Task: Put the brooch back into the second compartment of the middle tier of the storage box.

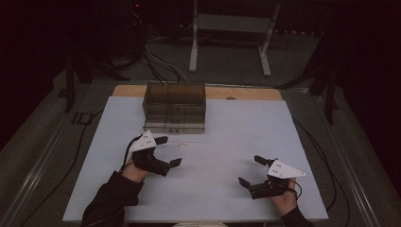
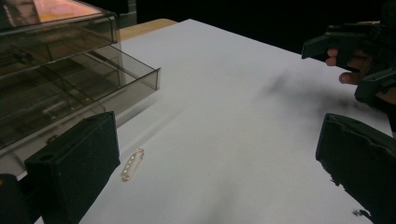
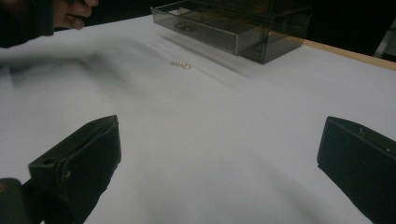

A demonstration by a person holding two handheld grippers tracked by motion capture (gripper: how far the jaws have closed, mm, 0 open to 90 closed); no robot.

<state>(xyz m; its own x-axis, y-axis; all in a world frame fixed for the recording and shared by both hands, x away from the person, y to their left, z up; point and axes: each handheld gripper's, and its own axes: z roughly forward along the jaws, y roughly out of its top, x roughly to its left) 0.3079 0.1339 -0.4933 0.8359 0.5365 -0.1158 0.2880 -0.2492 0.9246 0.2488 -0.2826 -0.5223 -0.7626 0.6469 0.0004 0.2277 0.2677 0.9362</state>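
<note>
The left gripper (image 1: 171,151) lies low over the white table (image 1: 227,142), forearm angled in from below, jaws spread wide and empty. The gold pin (image 2: 132,164) lies flat just beside its left jaw, near the smoked drawer box (image 1: 175,106). The right gripper (image 1: 250,170) points left, jaws likewise wide apart, the pin well ahead of them.

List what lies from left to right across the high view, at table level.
Left hand-held gripper → brooch → right hand-held gripper, all on the white sheet. The drawer box sits farther back, above the left gripper.
</note>
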